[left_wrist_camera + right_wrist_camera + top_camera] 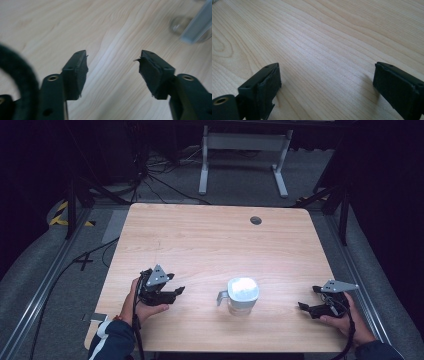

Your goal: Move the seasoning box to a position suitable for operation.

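While both tools sat low near the front edge of the pale, rounded-corner wooden table (210,235), nothing had yet been gripped, so the work looked to be at its very start: the approach, the grasp and whatever handling follows all seemed left to do. The clear glass jug with a side handle and a white, softly squared lid (243,295) stood upright on the table between the two hands, nearer the front edge, well apart from each, its handle pointing toward the left side. The left gripper (176,292) had its black jaws spread with only bare wood between them; in the left gripper view (112,66) its worn, slightly frayed rubber pads (81,67) showed, and the jug appeared as a blur at the upper right (196,25). The right gripper (306,307) was likewise spread wide over empty tabletop (327,77), its pads (270,83) matte and dark. The table's grain ran in smooth, light streaks with a faint sheen, and a small round dark grommet (256,220) sat near its far edge.
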